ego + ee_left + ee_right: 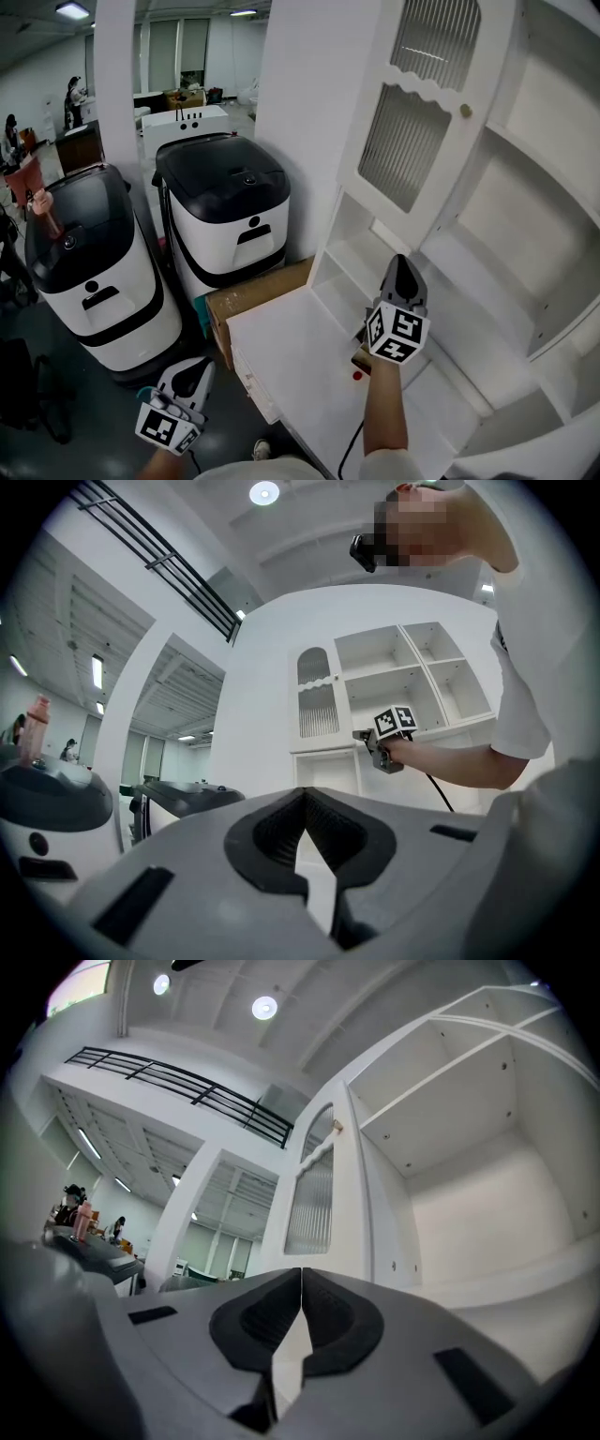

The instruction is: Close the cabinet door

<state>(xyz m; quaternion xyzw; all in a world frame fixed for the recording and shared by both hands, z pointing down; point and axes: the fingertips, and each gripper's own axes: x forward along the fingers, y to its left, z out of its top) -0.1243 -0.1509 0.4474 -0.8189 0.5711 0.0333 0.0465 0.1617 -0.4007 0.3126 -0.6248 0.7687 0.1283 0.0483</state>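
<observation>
The white cabinet door [412,122] with ribbed glass panes and a small round knob [465,111] stands swung open, out from the cabinet's upper left compartment. My right gripper [401,261] is below the door, over the cabinet's counter, shut with nothing between its jaws. In the right gripper view the right gripper [301,1271] points up at the door [314,1204] and the knob [337,1127], apart from both. My left gripper [201,365] hangs low at the left, off the cabinet, shut and empty. The left gripper [302,794] looks toward the door [317,705] from a distance.
Open white shelves [525,216] fill the right side. The white counter [300,375] carries a small red dot [357,376]. A cardboard box [253,295] and two black-topped white machines [225,216] [89,272] stand left of the cabinet. People are far back at left.
</observation>
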